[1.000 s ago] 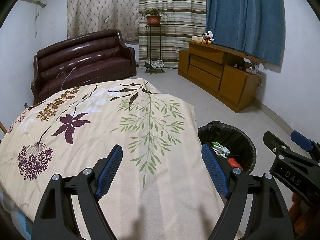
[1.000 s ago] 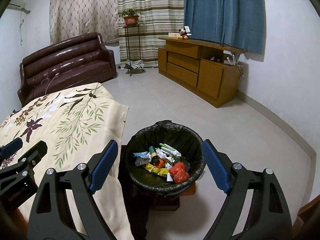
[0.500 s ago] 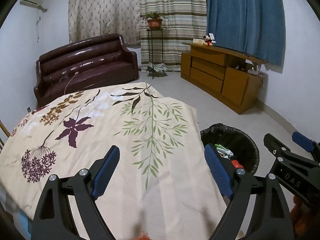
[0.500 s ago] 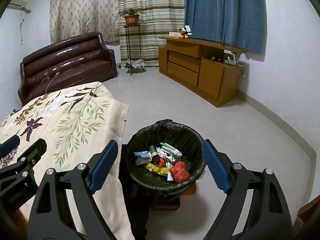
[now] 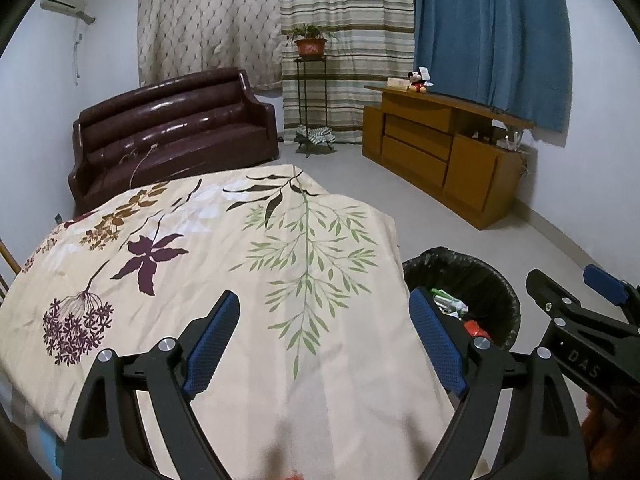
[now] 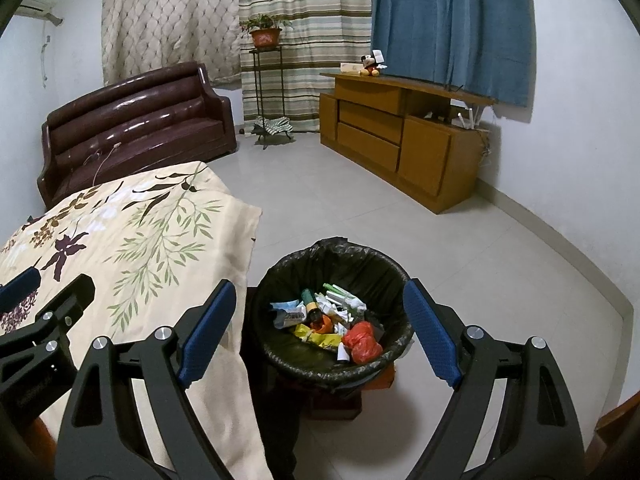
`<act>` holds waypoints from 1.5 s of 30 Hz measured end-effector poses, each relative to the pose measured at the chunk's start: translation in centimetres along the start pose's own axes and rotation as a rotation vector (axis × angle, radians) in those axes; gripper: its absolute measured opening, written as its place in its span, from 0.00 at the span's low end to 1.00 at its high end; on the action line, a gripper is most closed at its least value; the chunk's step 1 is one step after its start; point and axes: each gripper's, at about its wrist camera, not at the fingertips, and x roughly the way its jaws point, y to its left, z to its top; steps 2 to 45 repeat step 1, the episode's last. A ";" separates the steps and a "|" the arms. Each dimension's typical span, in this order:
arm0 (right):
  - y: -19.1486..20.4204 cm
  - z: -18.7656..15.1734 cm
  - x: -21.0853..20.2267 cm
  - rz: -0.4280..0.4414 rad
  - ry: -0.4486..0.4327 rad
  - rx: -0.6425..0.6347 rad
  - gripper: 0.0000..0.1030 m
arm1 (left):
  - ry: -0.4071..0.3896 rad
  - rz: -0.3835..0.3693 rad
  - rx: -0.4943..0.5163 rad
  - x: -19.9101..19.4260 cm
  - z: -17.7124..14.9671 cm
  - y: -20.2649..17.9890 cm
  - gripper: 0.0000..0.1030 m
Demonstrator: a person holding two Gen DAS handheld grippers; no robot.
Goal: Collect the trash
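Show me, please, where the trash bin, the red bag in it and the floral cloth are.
trash bin point(image 6: 280, 272), right wrist view, on the left inner wall of its black liner.
red bag point(image 6: 362, 342), right wrist view, on its crumpled middle.
floral cloth point(image 5: 224, 264), left wrist view, on a plain cream patch.

Cream floral-print cloth cover point(image 5: 248, 264): matt woven fabric, soft creases, drapes at the edge.
Round bin with black plastic liner point(image 6: 360, 256): thin film, crinkled, slight sheen.
Mixed trash in the bin point(image 6: 332, 316): crumpled white paper, glossy red and yellow plastic wrappers.
Left gripper point(image 5: 324, 340): matt black plastic frame, bright metal screw heads, blue finger pads point(image 5: 212, 340) with fine dimpled rubbery texture.
Right gripper point(image 6: 316, 328): same finish.
Dark brown leather-look sofa point(image 5: 172, 128): glossy, strong highlights.
Brown wooden cabinet point(image 6: 404, 140): smooth, satin.
Pale tiled floor point(image 6: 360, 208): smooth, faintly reflective.
Blue curtain point(image 6: 452, 20): matt, heavy cloth.
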 end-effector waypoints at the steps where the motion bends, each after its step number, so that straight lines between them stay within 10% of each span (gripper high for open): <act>1: 0.1 -0.1 0.1 0.003 0.004 -0.003 0.84 | 0.007 0.002 0.001 0.1 0.0 0.1 0.81; 45: 0.1 -0.1 0.1 0.003 0.004 -0.003 0.84 | 0.007 0.002 0.001 0.1 0.0 0.1 0.81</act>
